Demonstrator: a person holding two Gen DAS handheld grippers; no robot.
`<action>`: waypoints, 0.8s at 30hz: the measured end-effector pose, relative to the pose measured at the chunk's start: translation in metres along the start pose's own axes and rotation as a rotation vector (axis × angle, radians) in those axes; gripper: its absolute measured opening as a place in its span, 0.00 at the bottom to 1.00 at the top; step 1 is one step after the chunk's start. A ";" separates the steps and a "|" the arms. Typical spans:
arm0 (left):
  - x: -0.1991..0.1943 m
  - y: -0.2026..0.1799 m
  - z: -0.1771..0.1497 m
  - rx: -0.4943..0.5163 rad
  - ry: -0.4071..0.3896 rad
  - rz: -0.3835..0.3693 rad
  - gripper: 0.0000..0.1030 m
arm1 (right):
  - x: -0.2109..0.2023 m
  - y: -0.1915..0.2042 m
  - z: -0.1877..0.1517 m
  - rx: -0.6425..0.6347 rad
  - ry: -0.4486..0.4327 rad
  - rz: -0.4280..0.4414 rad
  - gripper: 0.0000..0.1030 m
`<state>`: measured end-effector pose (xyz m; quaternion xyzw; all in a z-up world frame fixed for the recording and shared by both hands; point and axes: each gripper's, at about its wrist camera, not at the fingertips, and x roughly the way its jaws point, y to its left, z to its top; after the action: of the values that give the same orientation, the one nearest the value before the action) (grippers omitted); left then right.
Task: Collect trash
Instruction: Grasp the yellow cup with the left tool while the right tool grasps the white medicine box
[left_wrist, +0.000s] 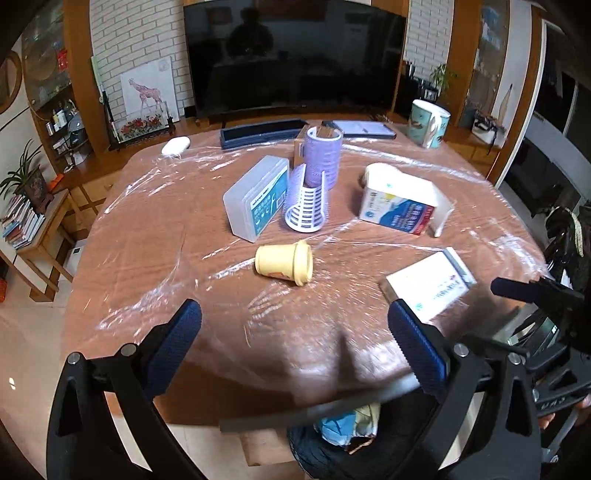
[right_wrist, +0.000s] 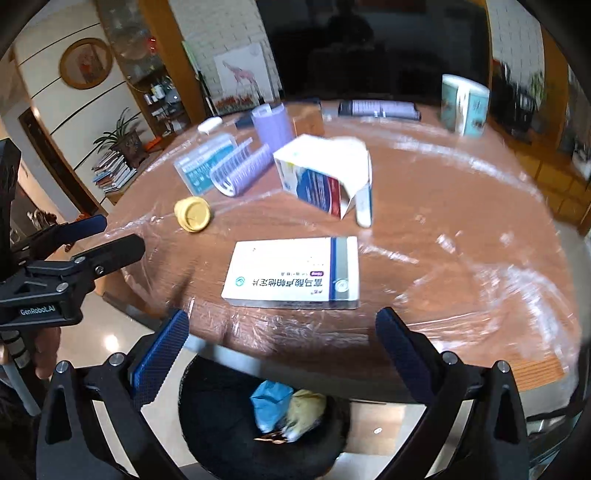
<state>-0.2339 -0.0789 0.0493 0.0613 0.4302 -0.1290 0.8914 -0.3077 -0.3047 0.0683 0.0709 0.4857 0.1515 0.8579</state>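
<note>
Trash: the yellow cup (left_wrist: 283, 264) and flat white box (right_wrist: 295, 273) lie near the tabletop (left_wrist: 155, 236) near edge; your left gripper (left_wrist: 295, 343) and right gripper (right_wrist: 282, 350) are both wide, empty.

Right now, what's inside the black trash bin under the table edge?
The black trash bin holds a crumpled blue wrapper and a yellowish crumpled piece. Anything beneath them, and the bin's bottom, is hidden.

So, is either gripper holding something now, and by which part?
Nothing is held. The left gripper and right gripper are both open and empty above the table edge.
</note>
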 end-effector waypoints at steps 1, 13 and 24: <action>0.007 0.002 0.003 0.003 0.009 -0.002 0.98 | 0.004 0.001 0.001 0.001 0.005 -0.006 0.96; 0.061 0.014 0.020 0.029 0.084 0.008 0.98 | 0.036 0.014 0.013 -0.037 0.032 -0.074 0.96; 0.079 0.015 0.027 0.079 0.103 -0.005 0.98 | 0.049 0.022 0.019 -0.165 0.053 -0.151 0.96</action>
<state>-0.1621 -0.0843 0.0038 0.1022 0.4702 -0.1448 0.8646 -0.2721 -0.2676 0.0443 -0.0410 0.4982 0.1278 0.8566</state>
